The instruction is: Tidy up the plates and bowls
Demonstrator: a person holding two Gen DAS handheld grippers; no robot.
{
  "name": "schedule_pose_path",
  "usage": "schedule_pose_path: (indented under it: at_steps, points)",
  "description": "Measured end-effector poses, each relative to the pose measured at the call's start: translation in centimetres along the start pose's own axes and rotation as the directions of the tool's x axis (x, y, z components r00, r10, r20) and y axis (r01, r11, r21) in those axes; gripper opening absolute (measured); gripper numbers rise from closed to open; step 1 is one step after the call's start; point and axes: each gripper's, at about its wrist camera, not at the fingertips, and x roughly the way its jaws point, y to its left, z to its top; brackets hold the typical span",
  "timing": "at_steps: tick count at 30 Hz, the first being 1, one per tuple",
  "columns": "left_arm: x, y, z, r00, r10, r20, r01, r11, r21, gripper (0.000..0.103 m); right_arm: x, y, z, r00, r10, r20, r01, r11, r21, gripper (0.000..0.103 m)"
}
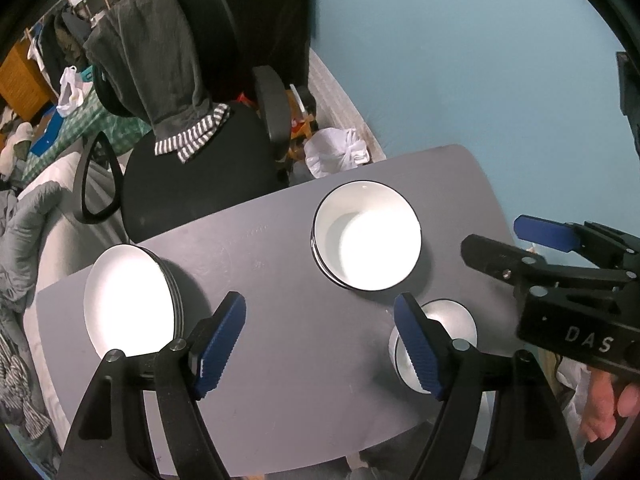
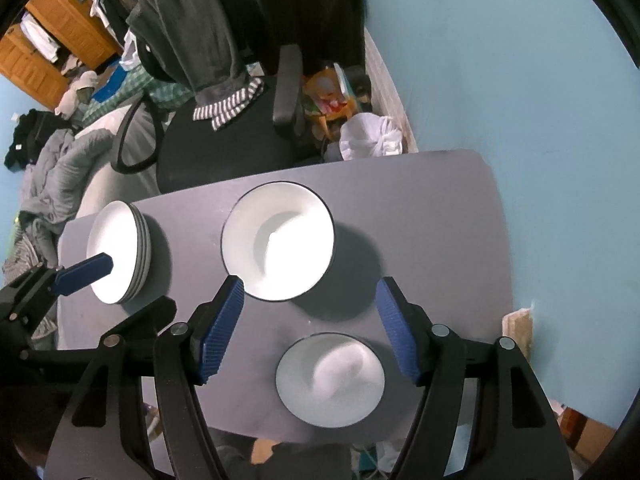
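Grey worktop (image 2: 420, 216), chair pushed in at its far edge. Three groups of white, dark-rimmed crockery on it, well apart from each other.

Plate stack (image 2: 120, 252) at the left end; several rims show at its edge. Likely the heaviest lot, stiff and breakable; best taken by the rim, one plate at a time, since the glaze looks slick under ribbed pads.

Large bowl stack (image 2: 278, 240) mid-worktop, at least two nested. The rim wall is the natural hold: one pad inside, one outside.

Small bowl (image 2: 330, 380) nearest the person, directly below the right tool; whether it is one or more I cannot tell. Light, easily tipped if pinched off-centre.

Left tool (image 1: 320, 348): jaws apart, nothing between them, above bare worktop between plates and small bowl.

Right tool (image 2: 310, 332): jaws apart, empty, clear of the small bowl.
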Motion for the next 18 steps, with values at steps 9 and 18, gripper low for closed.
schedule_pose_path:
  at_steps: [9,18]
  points:
    - [-1.2,0.5,-1.3,0.999,-0.034,-0.003,0.034,0.999,0.015,0.078,-2.4,-0.1,-1.6,0.999,-0.014,0.033,0.013,1.0,0.025,0.07]
    - [-1.4,0.7,-2.5,0.998,-0.068,-0.017,0.069,0.998,0.005,0.078,-3.7,-1.4,-3.2,0.999,-0.043,0.028,0.041,0.997,0.064,0.07]
